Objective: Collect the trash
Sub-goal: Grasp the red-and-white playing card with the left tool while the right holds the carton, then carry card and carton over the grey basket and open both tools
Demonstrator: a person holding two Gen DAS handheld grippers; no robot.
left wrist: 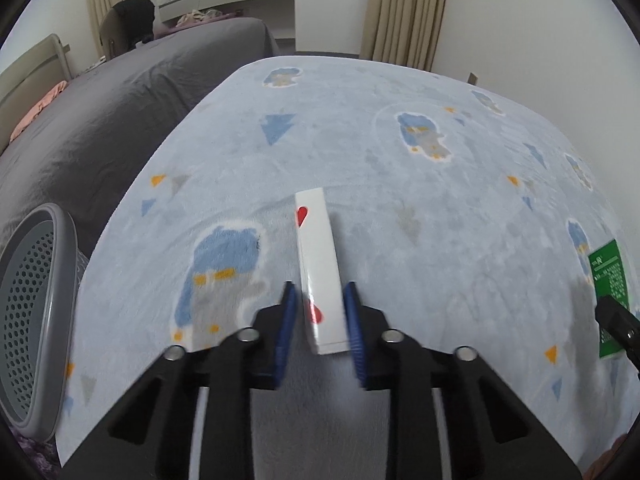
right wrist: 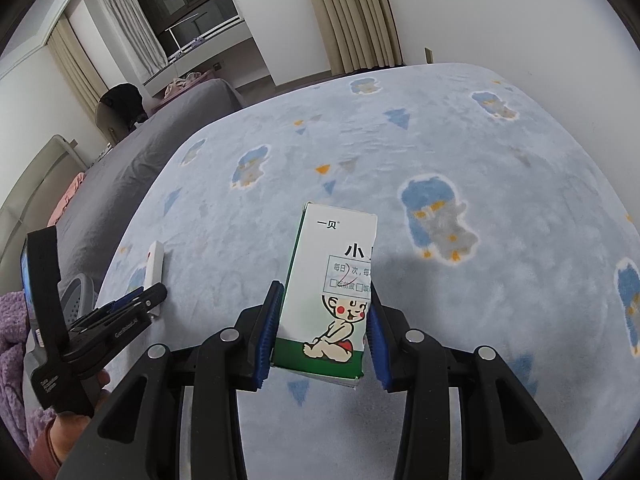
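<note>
A narrow white box with red heart marks sits between the blue pads of my left gripper. The right pad touches it and a slim gap shows on the left. It also shows in the right wrist view, resting on the blanket. My right gripper is shut on a white and green medicine box with a cartoon baby, held just above the blanket. That green box also shows at the right edge of the left wrist view.
A light blue patterned blanket covers the surface. A grey perforated basket stands at its left edge, low down. A bed with a grey sheet lies to the left. Curtains and white walls stand behind.
</note>
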